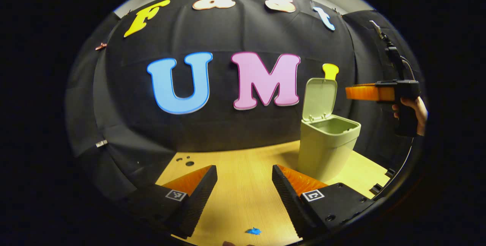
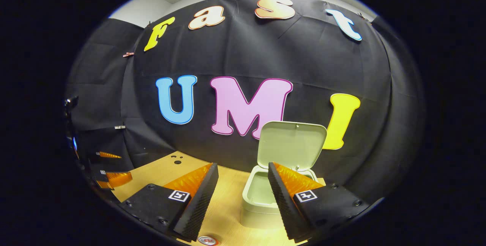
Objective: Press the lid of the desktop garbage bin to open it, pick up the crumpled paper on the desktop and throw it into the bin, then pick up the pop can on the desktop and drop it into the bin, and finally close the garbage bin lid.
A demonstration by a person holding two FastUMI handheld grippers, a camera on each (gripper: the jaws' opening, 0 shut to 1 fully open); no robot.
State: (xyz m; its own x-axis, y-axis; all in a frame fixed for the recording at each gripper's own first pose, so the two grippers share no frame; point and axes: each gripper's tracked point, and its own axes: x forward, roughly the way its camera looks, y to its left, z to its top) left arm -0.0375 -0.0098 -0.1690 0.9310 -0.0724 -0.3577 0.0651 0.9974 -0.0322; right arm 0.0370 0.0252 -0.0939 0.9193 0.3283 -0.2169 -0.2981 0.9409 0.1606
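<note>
- in the left gripper view the left gripper [image 1: 245, 185] hangs low over the wooden desktop [image 1: 243, 200], its two fingers spread wide apart with nothing between them.
- the garbage bin [image 1: 327, 145] stands on the desktop ahead and to the right of that gripper, just beyond its right finger. its lid [image 1: 319, 99] is swung up and stands nearly upright at the back, leaving the mouth open.
- a small blue mark [image 1: 253, 231] lies on the desktop close in, between the two fingers at the bottom edge.
- a few dark round holes [image 1: 185, 160] sit in the desktop near its far left corner, by the black cloth wall [image 1: 228, 132].
- the right gripper [image 1: 360, 93] shows at the right of this view, higher than the bin's rim and level with the raised lid, held by a hand [image 1: 415, 111]; from here i cannot tell how its fingers are set.
- in the right gripper view the right gripper's fingers are parted wide and hold nothing. the open bin lies ahead and below, its mouth partly hidden behind the right finger; the raised lid faces the camera.
- the top of the pop can [image 2: 207, 240] peeks in at the bottom edge of that view, on the desktop left of the bin; the rest is cut off.
- the left gripper shows small at the far left of this view, low by the desktop edge.
</note>
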